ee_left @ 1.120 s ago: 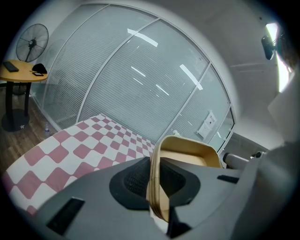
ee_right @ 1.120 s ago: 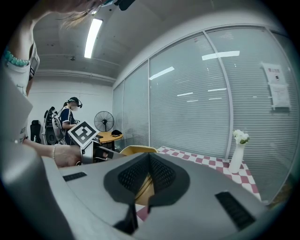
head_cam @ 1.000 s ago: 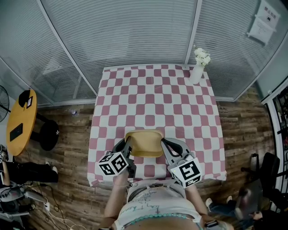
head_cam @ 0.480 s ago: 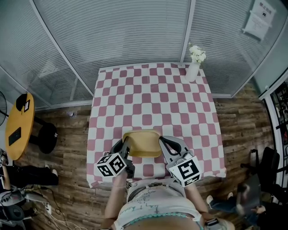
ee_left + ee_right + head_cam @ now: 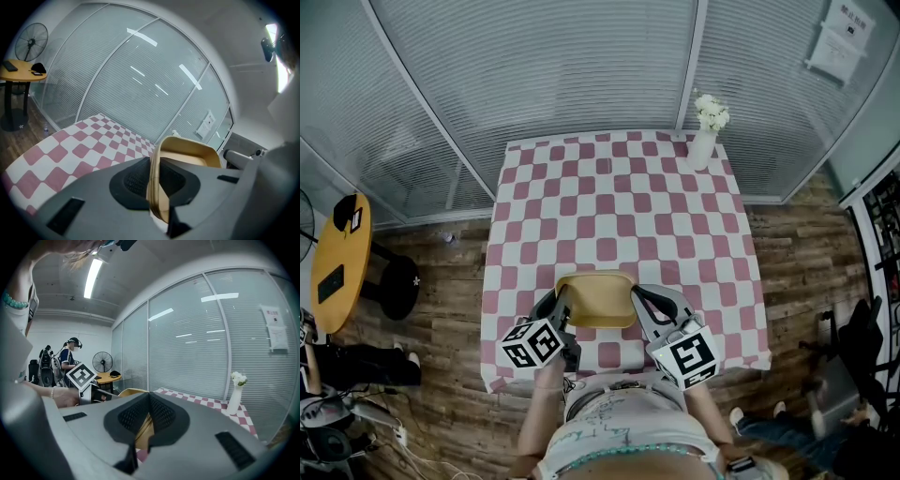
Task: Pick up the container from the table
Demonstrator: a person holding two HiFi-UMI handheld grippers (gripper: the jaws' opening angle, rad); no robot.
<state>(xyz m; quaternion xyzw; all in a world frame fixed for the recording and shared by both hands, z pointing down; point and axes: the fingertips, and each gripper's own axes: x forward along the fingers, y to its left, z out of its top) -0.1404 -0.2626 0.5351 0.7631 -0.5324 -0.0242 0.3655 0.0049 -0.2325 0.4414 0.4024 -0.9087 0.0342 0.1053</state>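
**Gripping the tan container from both sides**

Both pairs of tongs pinch the tan, round-cornered container (image 5: 598, 300), which is at the 6 o'clock end of the table (image 5: 609, 202), over its pink-and-white checked cloth (image 5: 581, 178). The left tongs (image 5: 562, 305) clamp the wall on the container's 9 o'clock side. The right tongs (image 5: 636, 302) clamp the wall on its 3 o'clock side.

In the left gripper view the thin wall stands edge-on between the dark ribbed pads (image 5: 133, 180), which press on it from either side. The right gripper view shows the right pair's pads pressed on the opposite wall in the same way. No view shows whether the container's base touches the cloth.

A white vase (image 5: 703, 148) of white flowers stands at the table's 1 o'clock corner, well apart from the container. A round yellow side table (image 5: 342, 258) stands on the wooden floor (image 5: 441, 281) at 9 o'clock.
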